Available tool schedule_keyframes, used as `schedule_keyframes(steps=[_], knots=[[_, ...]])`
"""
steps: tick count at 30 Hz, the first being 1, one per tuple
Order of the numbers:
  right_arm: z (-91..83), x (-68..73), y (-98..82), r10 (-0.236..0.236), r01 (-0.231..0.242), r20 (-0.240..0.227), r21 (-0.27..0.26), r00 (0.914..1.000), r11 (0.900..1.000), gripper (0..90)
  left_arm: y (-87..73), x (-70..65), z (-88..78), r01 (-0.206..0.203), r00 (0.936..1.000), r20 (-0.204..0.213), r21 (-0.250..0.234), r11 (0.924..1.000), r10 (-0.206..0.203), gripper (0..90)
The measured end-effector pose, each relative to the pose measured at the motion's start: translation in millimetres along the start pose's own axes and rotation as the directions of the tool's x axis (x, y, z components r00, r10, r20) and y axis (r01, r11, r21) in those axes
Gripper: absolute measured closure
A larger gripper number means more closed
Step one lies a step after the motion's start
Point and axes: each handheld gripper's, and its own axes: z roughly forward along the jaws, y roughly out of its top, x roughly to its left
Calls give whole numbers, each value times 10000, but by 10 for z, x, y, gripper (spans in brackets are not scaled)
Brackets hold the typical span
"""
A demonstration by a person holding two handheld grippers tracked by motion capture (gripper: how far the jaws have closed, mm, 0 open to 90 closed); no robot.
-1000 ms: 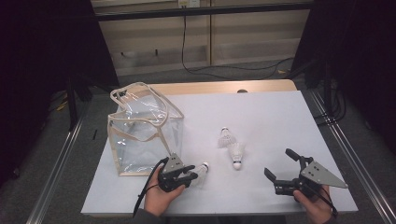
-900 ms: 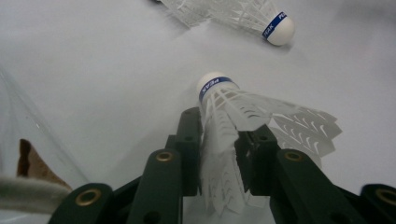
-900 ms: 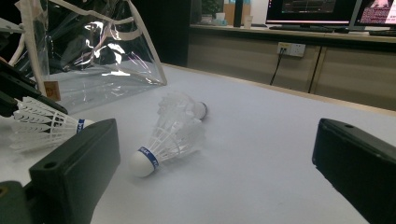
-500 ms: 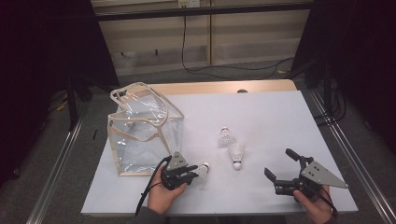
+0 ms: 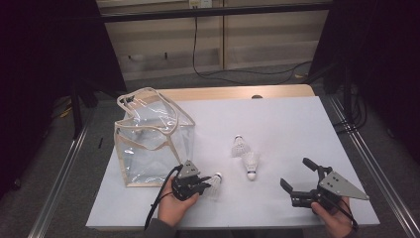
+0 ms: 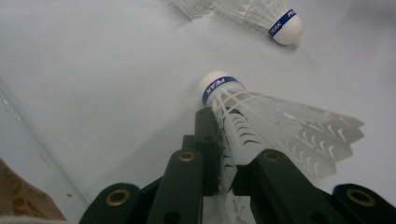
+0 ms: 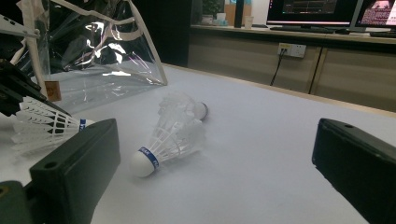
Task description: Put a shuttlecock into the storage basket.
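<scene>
The left gripper (image 5: 202,182) has just closed its jaws on 1 shuttlecock (image 6: 261,119) (lying on the table (image 5: 297,124) beside the clear bag (image 5: 148,144)), cork pointing away along the jaws.

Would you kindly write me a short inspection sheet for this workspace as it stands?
Surface: white tabletop, wooden strip along its far edge.
Job's things: one shuttlecock in the left gripper; two more shuttlecocks lying together mid-table; clear plastic bag standing open at the left.
Clutter: nothing seen.
Grippers: left gripper has just been closing, fingers pinching the feather skirt; right gripper open, holding nothing.
Cables: black cable trailing from the left gripper.
Surroundings: dark curtains, floor cable.
</scene>
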Motion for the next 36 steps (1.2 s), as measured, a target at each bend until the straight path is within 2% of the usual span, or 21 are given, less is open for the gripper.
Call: schedule_keyframes(steps=[2,8,12,23,30,33,36], knots=[[-3,0,2,15,-15,9,-8,10000,10000,10,8,-2,-5,56,10000,49,43,10000,-56,857],[-7,-7,3,60,-60,23,-46,10000,10000,10,19,1,-16,559,9981,260,105,9984,-562,855],[-10,-11,3,34,-34,22,-47,10000,10000,10,50,-11,-38,821,9951,534,222,9964,-832,863],[-16,-13,7,65,-65,23,-93,10000,9999,10,170,-50,-84,891,9910,960,445,9950,-930,875],[-19,-15,7,71,-71,-3,-103,10000,9999,10,243,-39,-141,1002,9893,1021,457,9939,-1044,878],[-17,-14,6,84,-84,-9,-100,10000,9999,10,275,-34,-151,1153,9860,1152,544,9918,-1209,881],[-15,-15,5,78,-78,-43,-84,10000,9999,10,300,-41,-152,1135,9860,1149,684,9912,-1209,881]])
